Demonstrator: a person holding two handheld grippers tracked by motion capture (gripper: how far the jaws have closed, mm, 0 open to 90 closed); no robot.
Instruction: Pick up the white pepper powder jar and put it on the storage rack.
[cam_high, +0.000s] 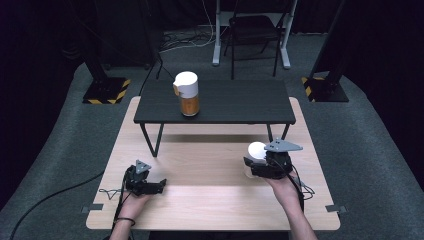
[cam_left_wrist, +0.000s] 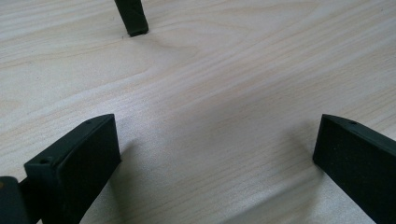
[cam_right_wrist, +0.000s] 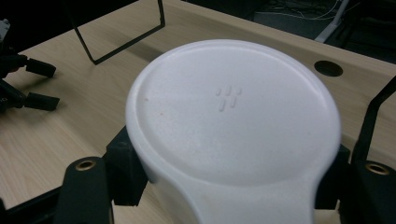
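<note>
At lower right of the high view, right gripper (cam_high: 256, 167) clamps a white-lidded container (cam_high: 257, 150), jaws pressed on both sides under the lid, above the wooden table (cam_high: 210, 200). Lower left, left gripper (cam_high: 159, 185) rests with jaws spread wide, nothing between them.

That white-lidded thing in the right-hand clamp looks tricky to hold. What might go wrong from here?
1. The right gripper pinches the white-lidded container only at its sides, below the lid, so it might slip or tilt.
2. The small black table stands just beyond it, and the container could knock that table's edge or leg if carried that way.
3. A similar container already stands on the black table and could be bumped over.
</note>
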